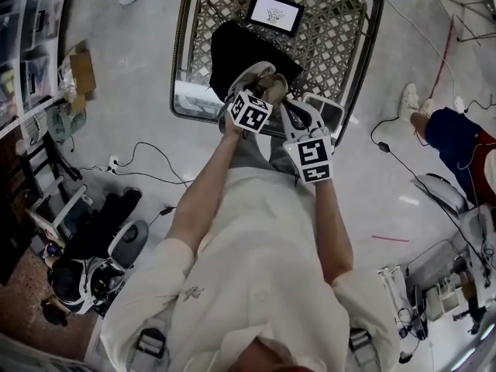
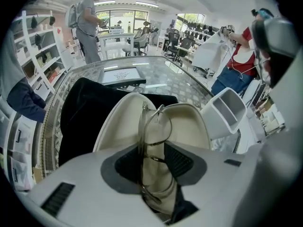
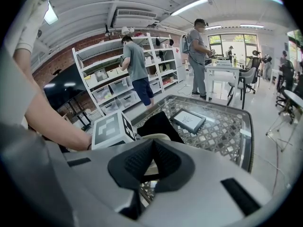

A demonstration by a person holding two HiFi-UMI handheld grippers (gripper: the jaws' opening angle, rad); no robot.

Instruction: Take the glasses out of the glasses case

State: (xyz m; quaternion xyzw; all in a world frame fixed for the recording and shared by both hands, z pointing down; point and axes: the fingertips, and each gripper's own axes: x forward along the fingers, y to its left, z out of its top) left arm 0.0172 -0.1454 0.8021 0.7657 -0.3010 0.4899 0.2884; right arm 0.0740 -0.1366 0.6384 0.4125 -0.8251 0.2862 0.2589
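Note:
An open white glasses case (image 1: 252, 76) lies on a black cloth (image 1: 232, 45) at the near edge of the glass table (image 1: 333, 37). In the left gripper view the thin-framed glasses (image 2: 154, 126) stand on edge over the cream inside of the case (image 2: 118, 122). My left gripper (image 2: 154, 162) is shut on them, its pads touching the frame on both sides. It comes down on the case from the near left (image 1: 263, 90). My right gripper (image 1: 288, 105) is at the case's right side. Its pads (image 3: 150, 167) are nearly together on a cream strip of the case rim (image 3: 156, 137).
A dark framed tablet (image 1: 274, 12) lies on the table behind the cloth. The table's metal rim runs just under the grippers. Cables and gear lie on the floor to the left and right. A person (image 1: 449, 130) sits at the right, others stand by shelves.

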